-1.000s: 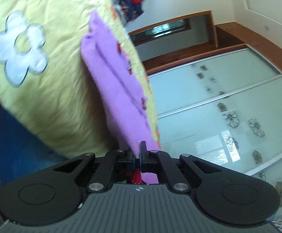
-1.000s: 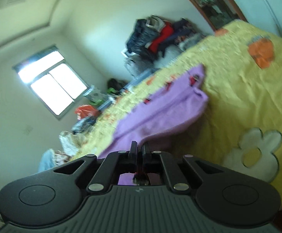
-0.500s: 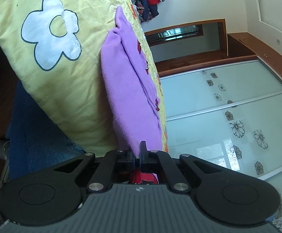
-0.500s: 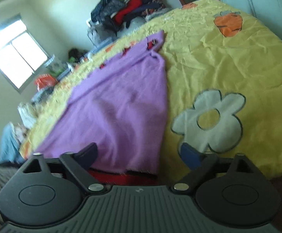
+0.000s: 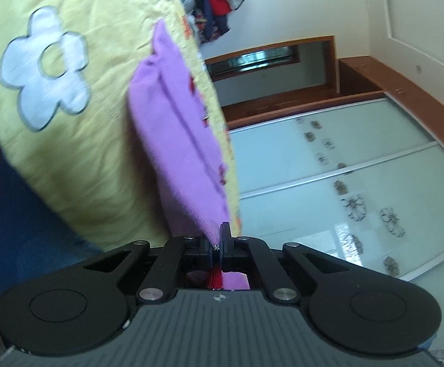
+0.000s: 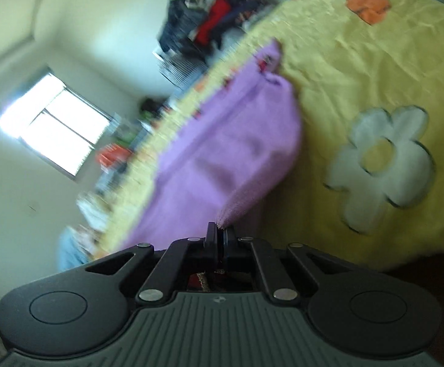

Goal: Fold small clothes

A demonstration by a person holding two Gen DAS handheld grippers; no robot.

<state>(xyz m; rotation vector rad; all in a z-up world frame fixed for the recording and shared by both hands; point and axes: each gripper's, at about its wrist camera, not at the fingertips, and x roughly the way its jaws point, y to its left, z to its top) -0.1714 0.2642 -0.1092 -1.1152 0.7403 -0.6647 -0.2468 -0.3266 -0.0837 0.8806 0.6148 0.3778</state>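
A small purple garment (image 5: 179, 140) lies on the yellow bedspread (image 5: 69, 165) and rises toward me. My left gripper (image 5: 217, 244) is shut on its near hem; red trim shows behind the jaws. In the right wrist view the same purple garment (image 6: 222, 159) stretches from the bedspread (image 6: 359, 61) to my right gripper (image 6: 221, 238), which is shut on another corner of the hem. Both views are tilted and blurred.
A pile of clothes (image 6: 212, 27) sits at the far end of the bed. A white flower patch (image 6: 380, 159) and an orange carrot patch (image 6: 368, 3) mark the bedspread. Sliding wardrobe doors (image 5: 344, 165) stand to the side. A window (image 6: 53, 122) is at the left.
My right gripper was open over the garment half a second ago and has now shut on its hem and lifted it. My left gripper stays shut on the garment and has shifted slightly.
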